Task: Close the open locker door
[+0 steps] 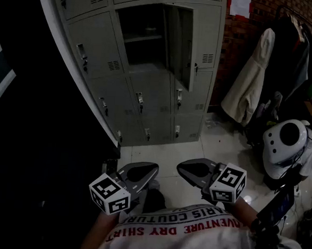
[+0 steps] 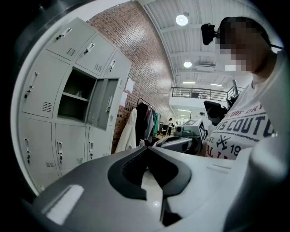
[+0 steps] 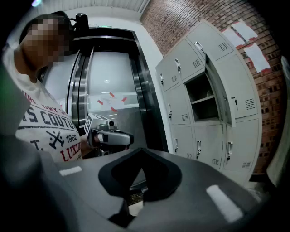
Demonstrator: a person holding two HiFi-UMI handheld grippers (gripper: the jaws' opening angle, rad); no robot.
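Standing well back from the bank of lockers, the person holds both tools low against the shirt, and nothing of the task looks done yet. The left gripper has its jaws brought together at the tips, with only the hollow between the pads and nothing in it. The right gripper is the same, tips meeting and empty. The locker door stands swung out from its compartment, far ahead of and above both grippers, slightly nearer the right one's side. It hangs at a wide angle (its hinge edge seems to be on the right, so the free edge faces the grippers), and the shelf inside shows plainly. A stretch of tiled floor lies between the grippers and the lockers. What remains, by my reading, is everything: approaching, raising a gripper to the door's free edge or outer face, and pushing it flush with its neighbours until it latches.
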